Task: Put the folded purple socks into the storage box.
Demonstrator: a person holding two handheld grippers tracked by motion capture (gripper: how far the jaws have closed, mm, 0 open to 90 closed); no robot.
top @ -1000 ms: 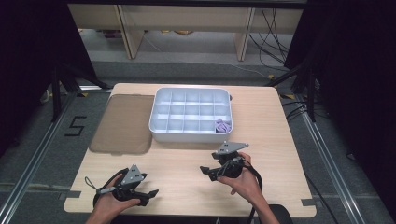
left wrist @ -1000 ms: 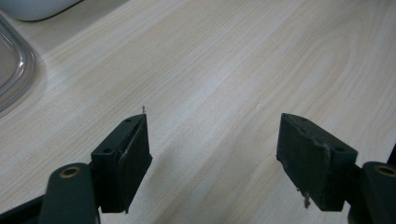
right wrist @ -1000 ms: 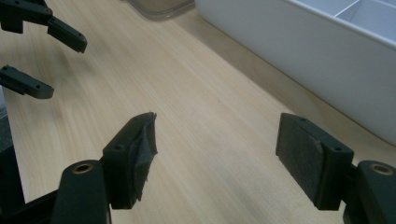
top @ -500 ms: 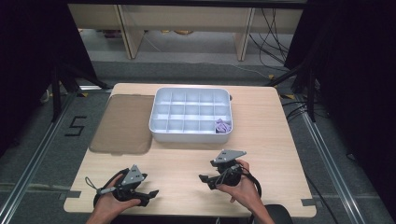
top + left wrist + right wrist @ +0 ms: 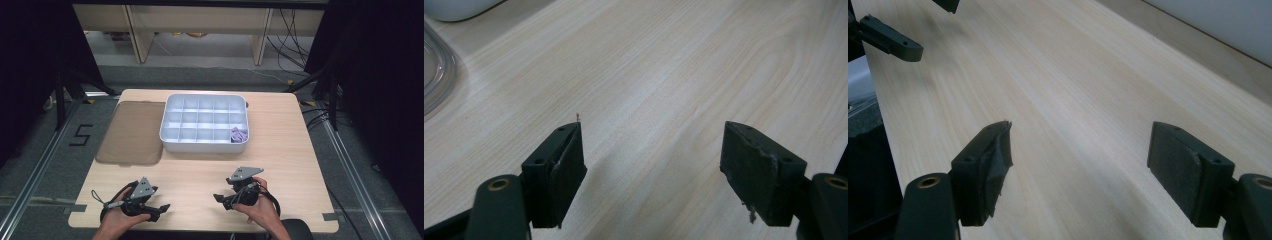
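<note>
My left gripper [image 5: 159, 209] rests low over the wooden table [image 5: 295, 150] near its front left edge, held in a hand, jaws pointing right. In the left gripper view it [image 5: 651, 150] stands open over bare wood. My right gripper [image 5: 222, 201] is at the front, right of centre, jaws pointing left toward the other one. In the right gripper view it [image 5: 1080, 160] is open too, with nothing between the pads. A white compartment tray [image 5: 170, 134] sits at the middle back, with a small purple item [image 5: 238, 134] in its near right compartment.
A brownish translucent lid [image 5: 131, 131] lies flat left of the tray; its rim [image 5: 436, 75] and the tray's corner [image 5: 459, 7] show in the left gripper view. The left gripper's jaw [image 5: 893, 40] and the tray wall [image 5: 1218, 25] show in the right gripper view.
The right hand has drawn its gripper back toward the table's front edge and lower. The left gripper has stayed where it was.
</note>
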